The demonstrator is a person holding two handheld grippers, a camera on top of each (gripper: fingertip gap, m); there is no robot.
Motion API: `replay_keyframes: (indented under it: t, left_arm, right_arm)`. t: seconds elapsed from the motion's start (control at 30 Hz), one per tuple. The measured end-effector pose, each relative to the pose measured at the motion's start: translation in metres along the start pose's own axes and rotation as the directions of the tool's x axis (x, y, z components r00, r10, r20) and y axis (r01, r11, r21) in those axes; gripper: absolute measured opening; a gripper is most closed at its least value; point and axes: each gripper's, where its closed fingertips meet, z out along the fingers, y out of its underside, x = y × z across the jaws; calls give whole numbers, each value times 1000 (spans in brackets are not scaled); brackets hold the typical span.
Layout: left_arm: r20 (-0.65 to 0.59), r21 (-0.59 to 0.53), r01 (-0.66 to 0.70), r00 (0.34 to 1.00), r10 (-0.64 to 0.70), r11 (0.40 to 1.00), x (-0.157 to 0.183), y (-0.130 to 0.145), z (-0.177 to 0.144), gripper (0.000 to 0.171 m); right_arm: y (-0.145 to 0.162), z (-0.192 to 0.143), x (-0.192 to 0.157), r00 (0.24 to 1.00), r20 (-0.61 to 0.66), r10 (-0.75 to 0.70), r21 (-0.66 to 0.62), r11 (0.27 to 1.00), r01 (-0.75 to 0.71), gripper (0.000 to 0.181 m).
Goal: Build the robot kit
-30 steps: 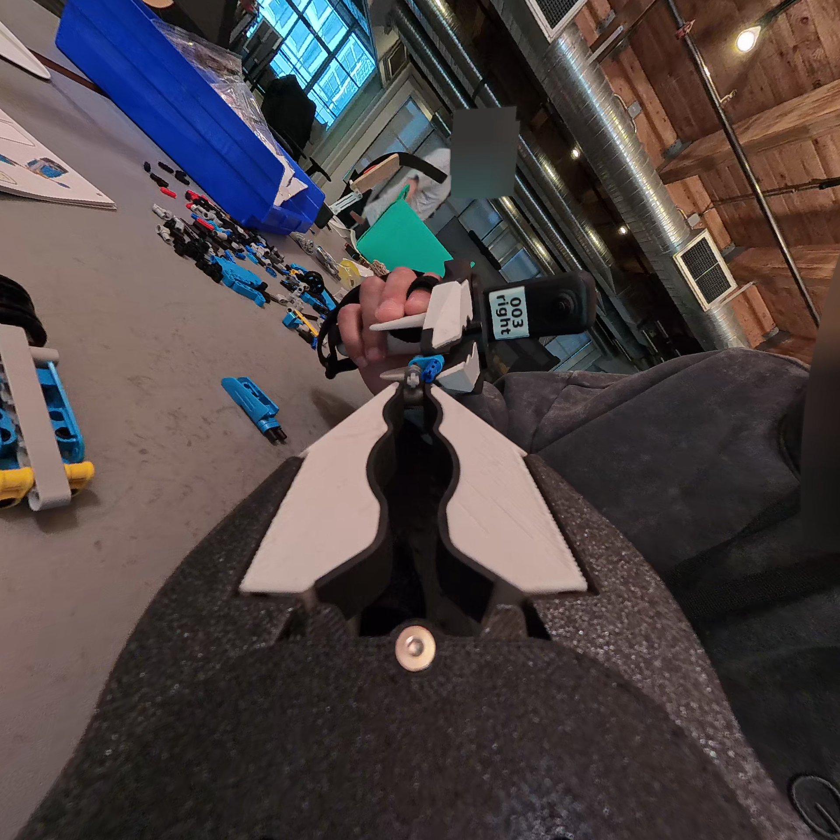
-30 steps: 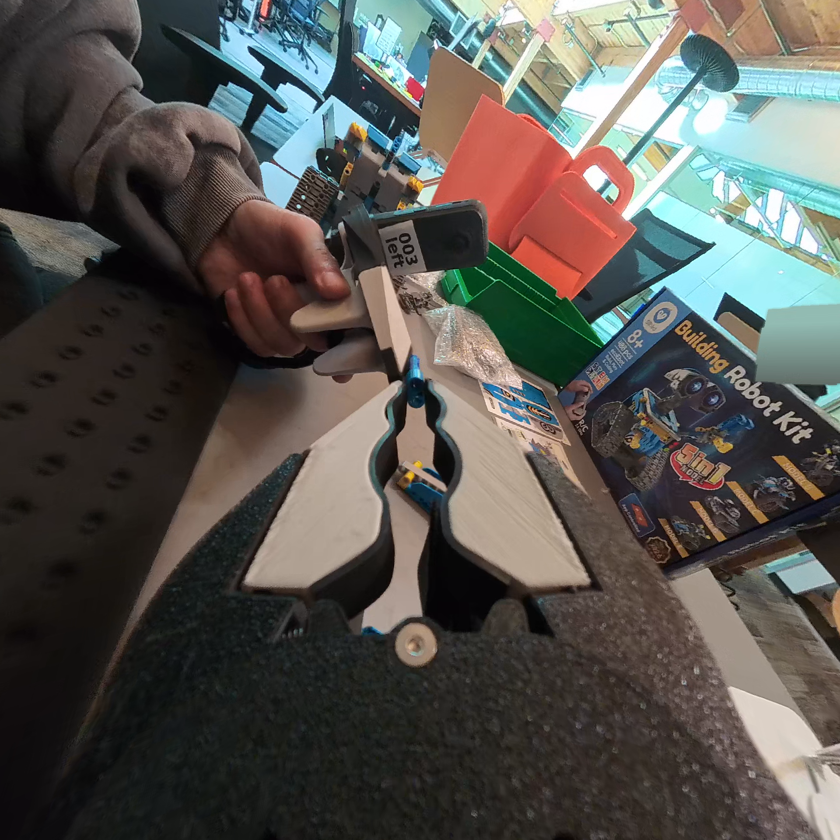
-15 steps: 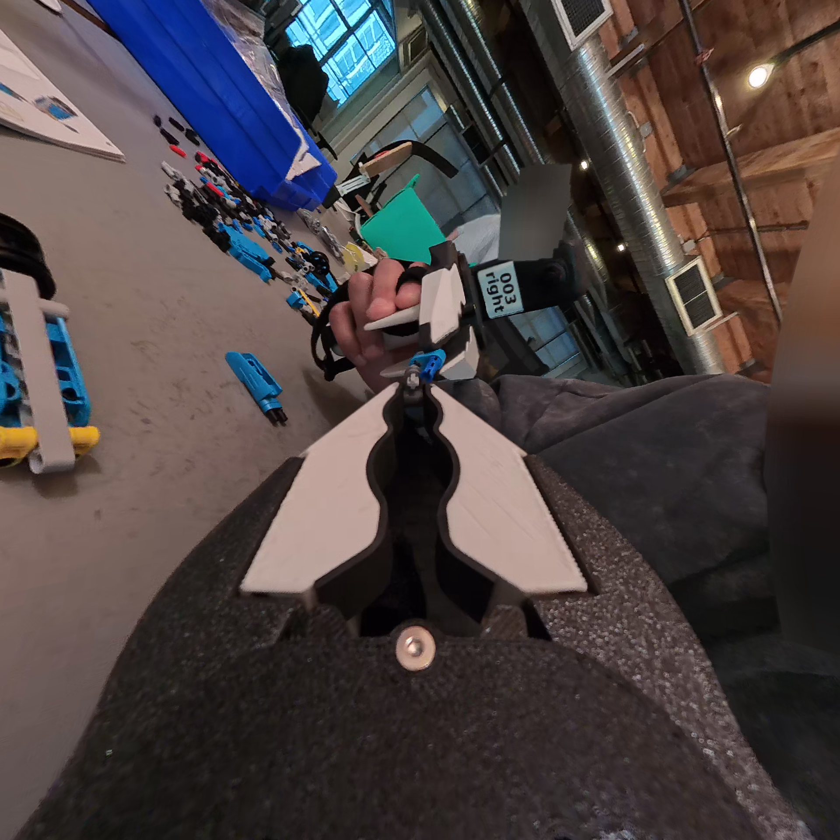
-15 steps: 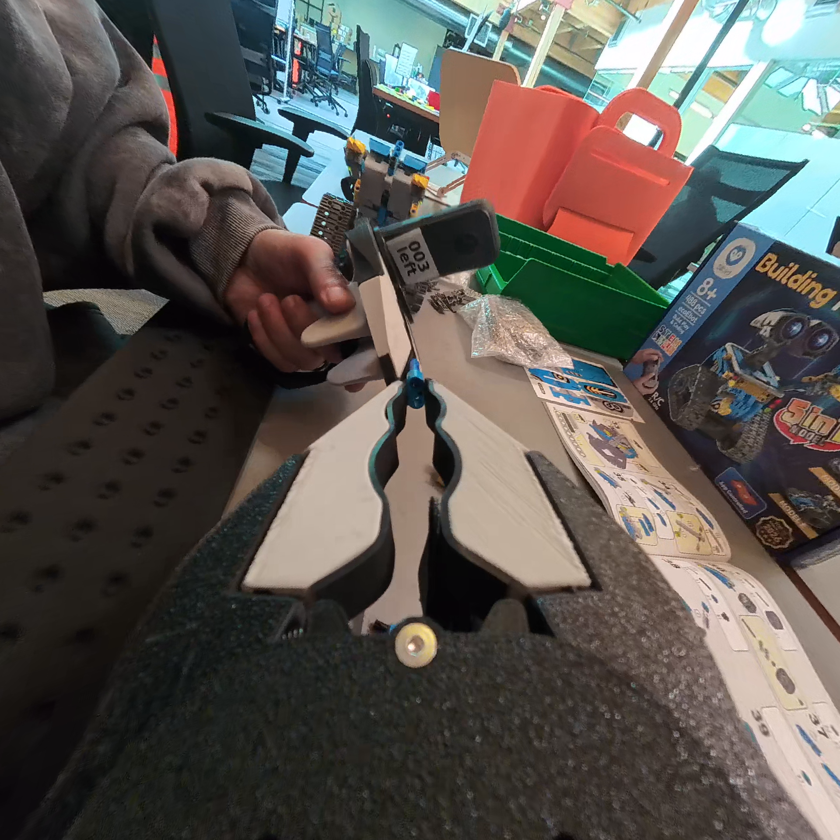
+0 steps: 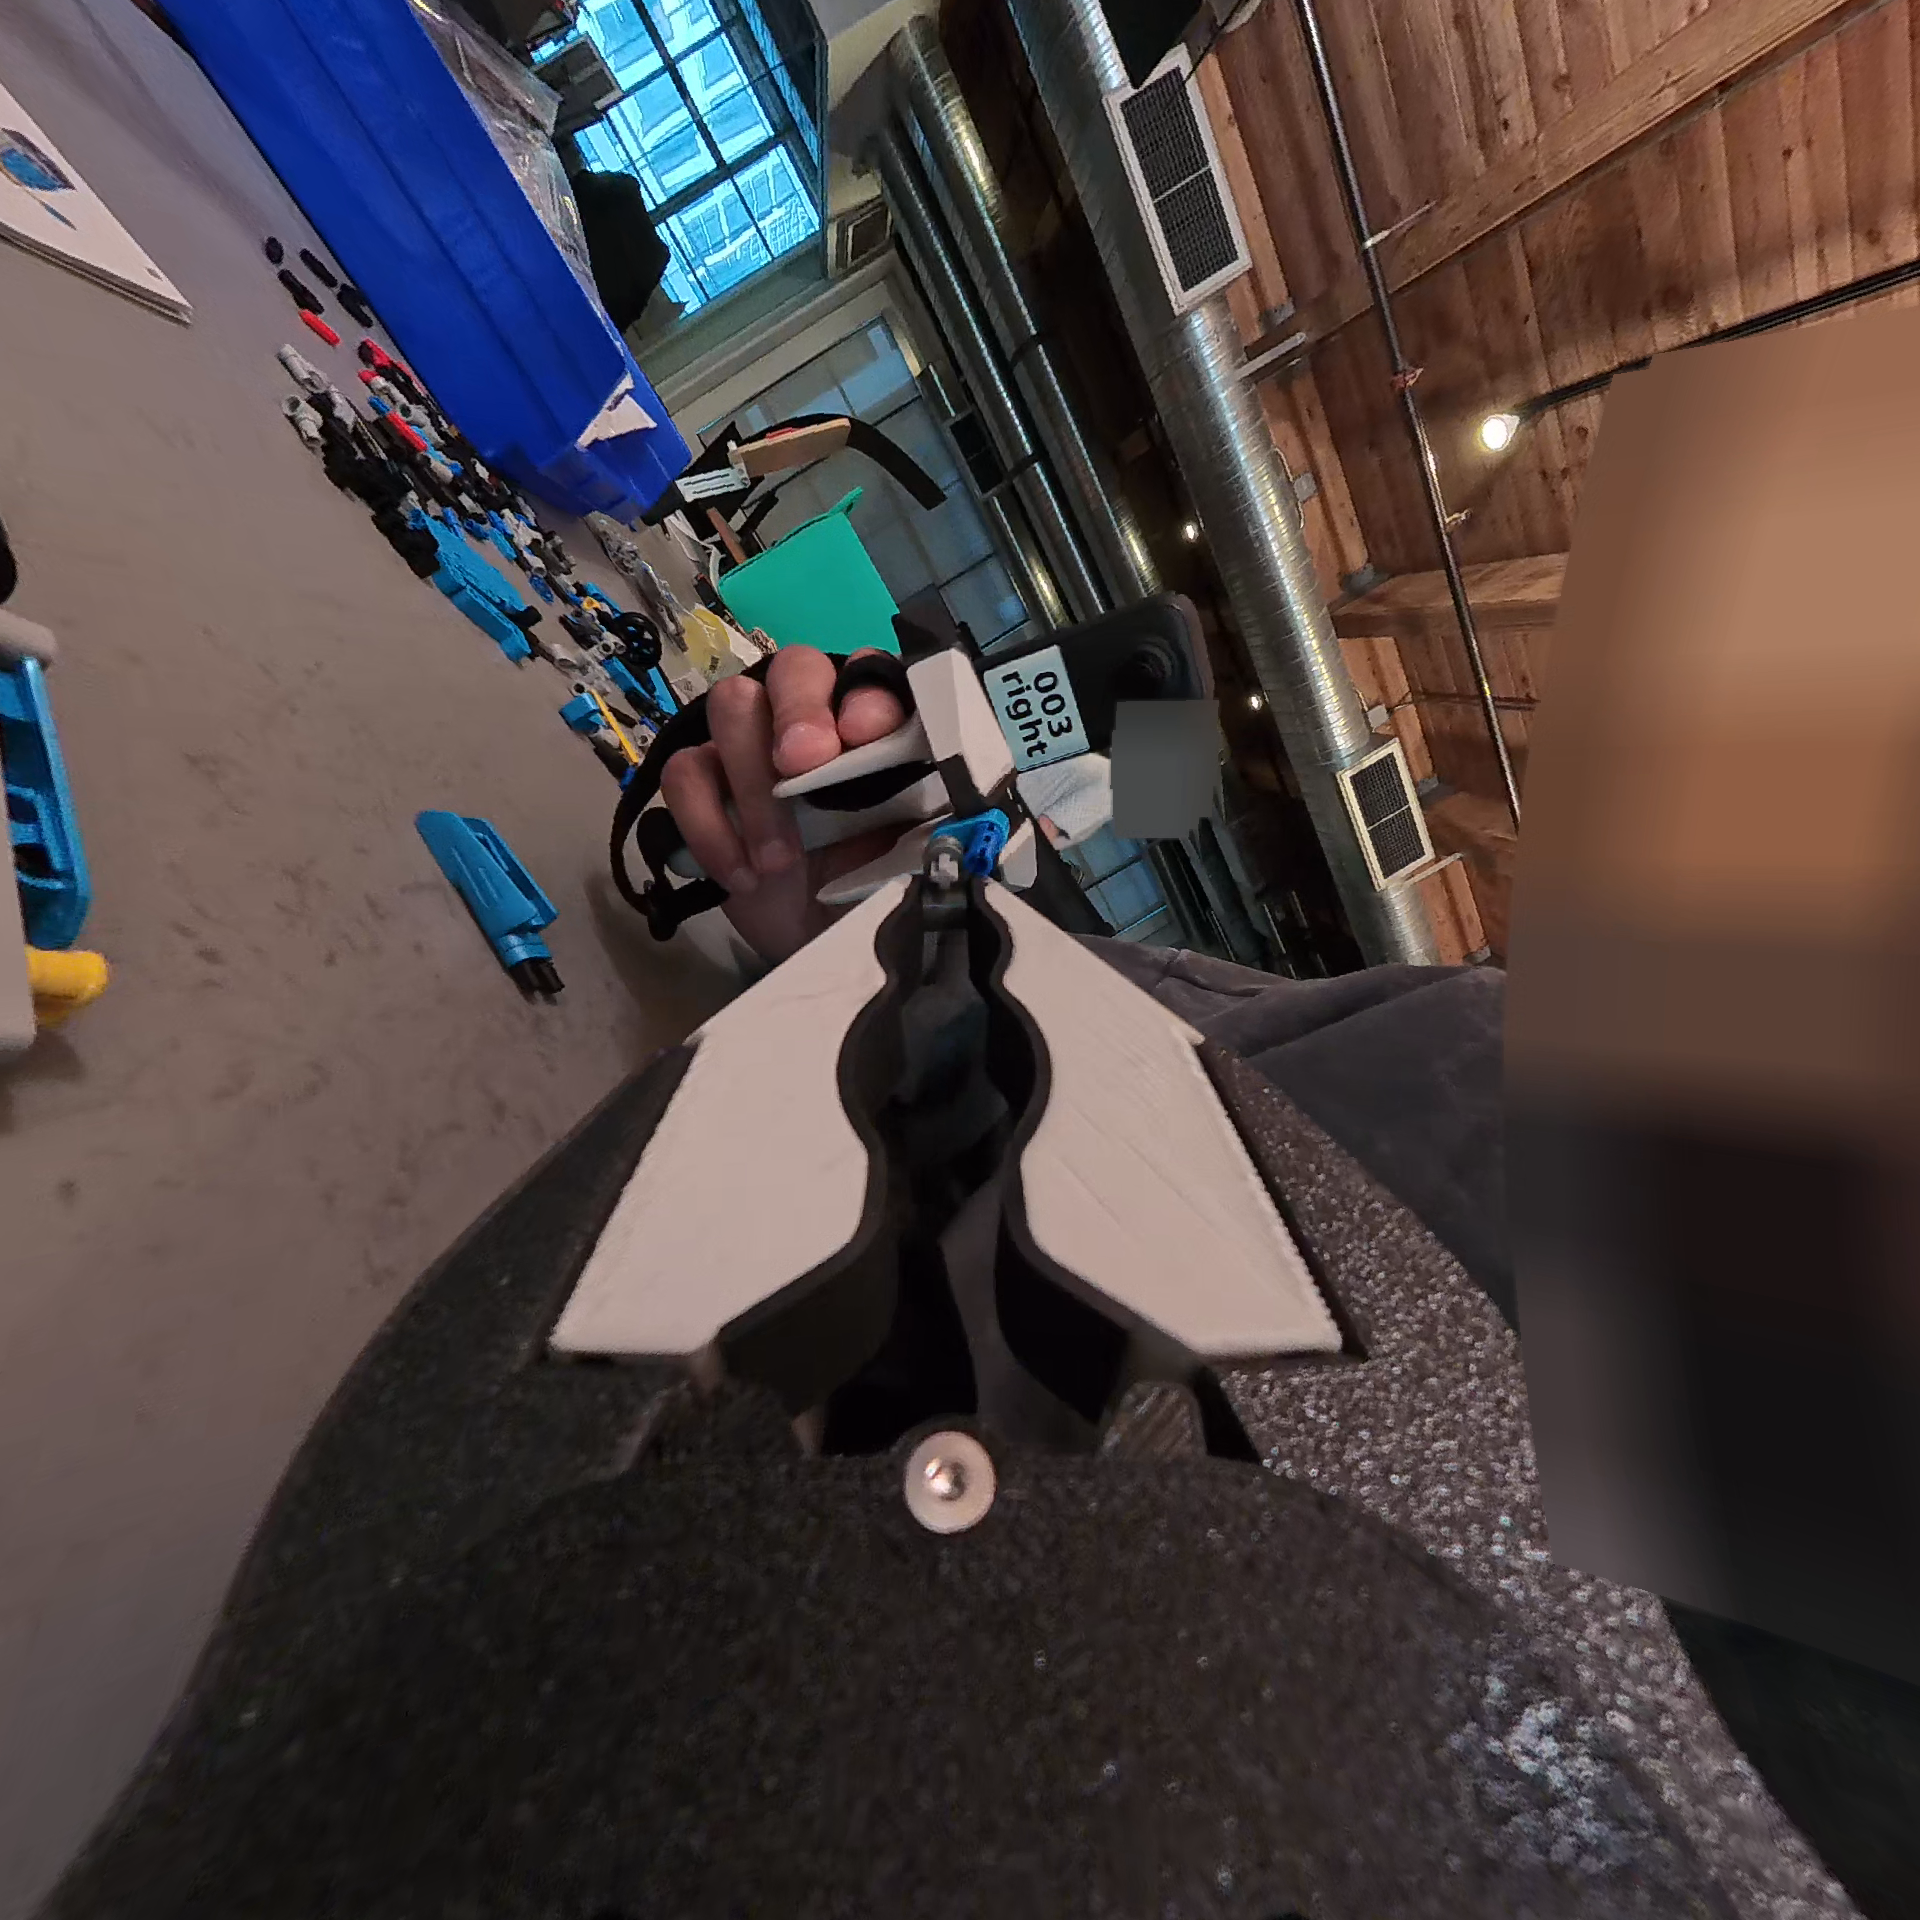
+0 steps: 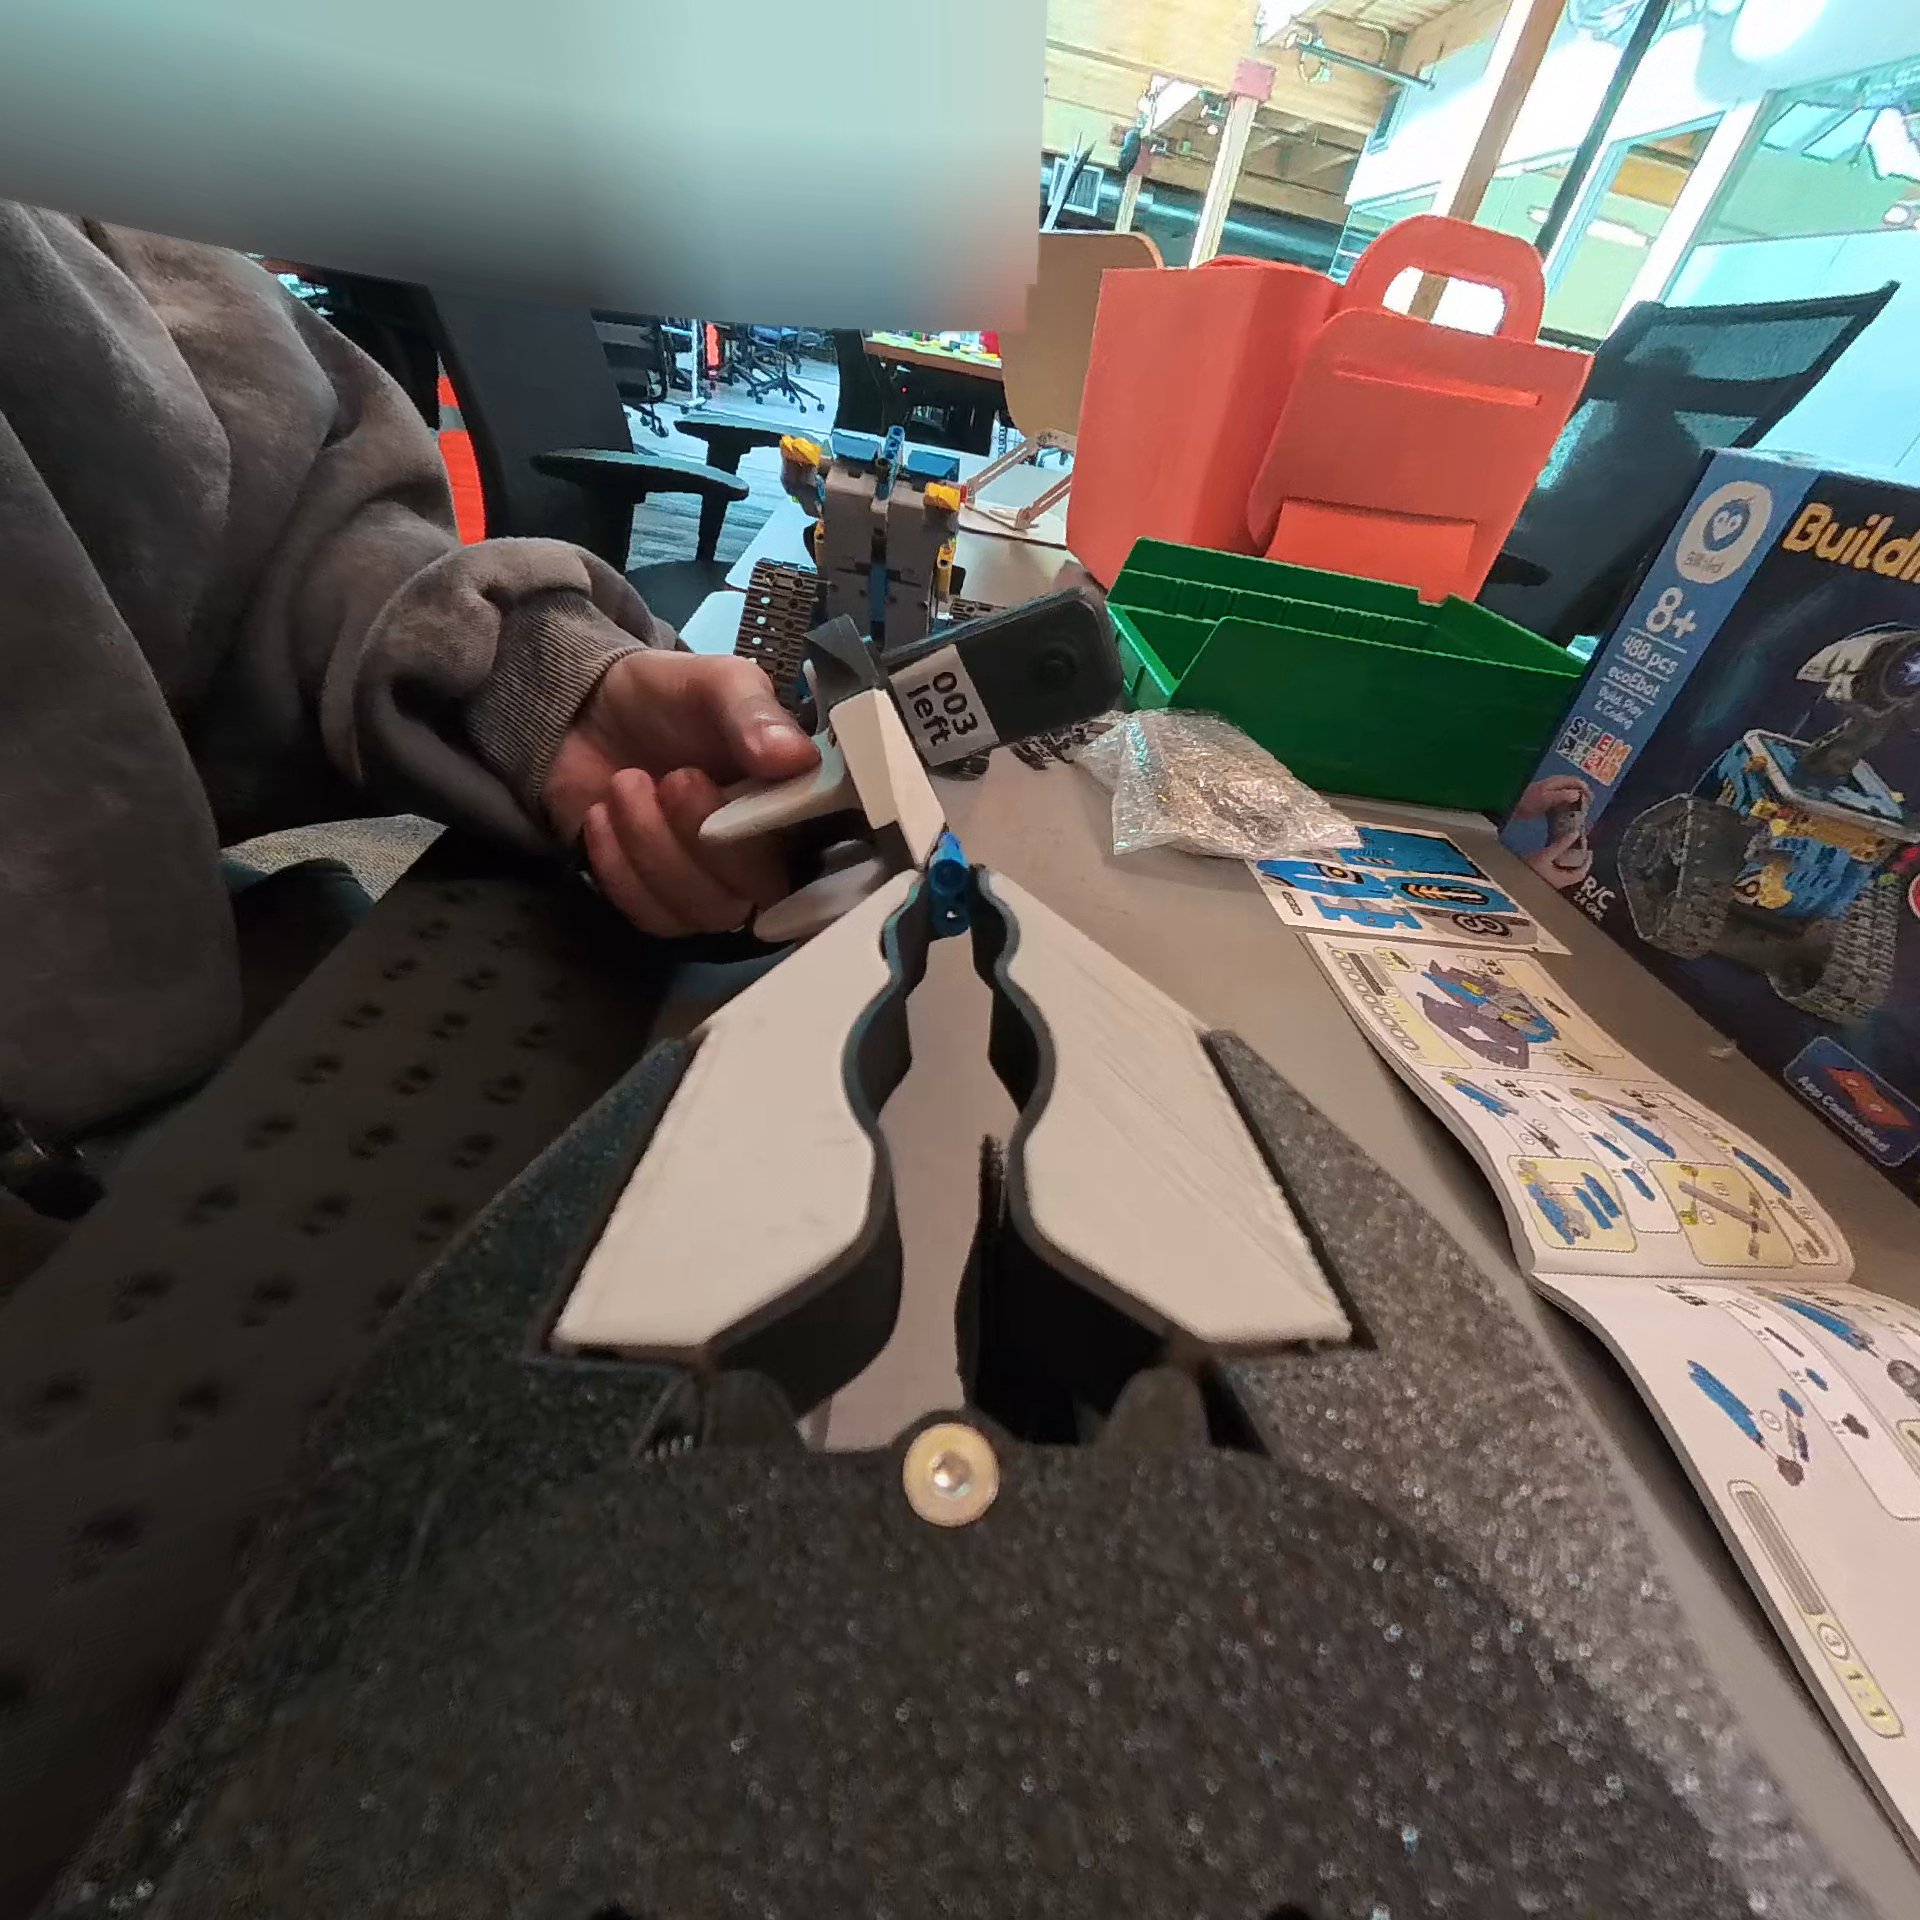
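Blue plastic joins two handheld grippers above a grey table (image 6: 1174,935): the right gripper (image 6: 948,896) pinches a small blue connector piece (image 6: 947,891) at its fingertips, its white fingers drawn together around it. Facing it tip to tip, the left gripper (image 5: 943,883) is closed on a small grey pin (image 5: 942,864) that touches the blue connector piece (image 5: 981,837). In the right wrist view, a hand (image 6: 665,790) in a grey sleeve grips the left gripper's handle; in the left wrist view, another hand (image 5: 769,790) holds the right gripper. On the table to the right lie an open instruction booklet (image 6: 1579,1174), a sticker sheet (image 6: 1382,899) and a clear bag of small parts (image 6: 1205,790), with a green bin (image 6: 1340,675), an orange bag (image 6: 1330,416) and a kit box (image 6: 1766,748) beyond. A partly built model (image 6: 883,540) stands farther back. The left wrist view shows loose blue, black and red parts (image 5: 457,509) scattered beside a blue bin (image 5: 436,239), and a lone blue part (image 5: 488,899) lying nearer.
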Motion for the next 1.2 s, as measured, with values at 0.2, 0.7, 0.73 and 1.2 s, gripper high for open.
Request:
replay_keyframes:
  t: [0.2, 0.7, 0.73, 1.2]
  left_arm:
    - [28, -20, -13, 1000, 13, 1000, -6, 1, 5, 6]
    - [101, -85, -166, 980, 174, 982, -6, 12, 14, 5]
    - [110, -81, -186, 975, 195, 979, -6, 10, 13, 5]
    - [48, -110, -198, 978, 205, 974, 5, 18, 15, 6]
  right_arm:
    - [6, -5, 2, 1000, 10, 21, -20, 1000, -20, 7]
    - [1, 2, -10, 992, 87, 89, -7, 996, -89, 7]
    - [1, 2, -8, 997, 59, 40, -23, 999, -38, 7]
    - [1, -11, -8, 945, 188, 268, -27, 963, -268, 7]
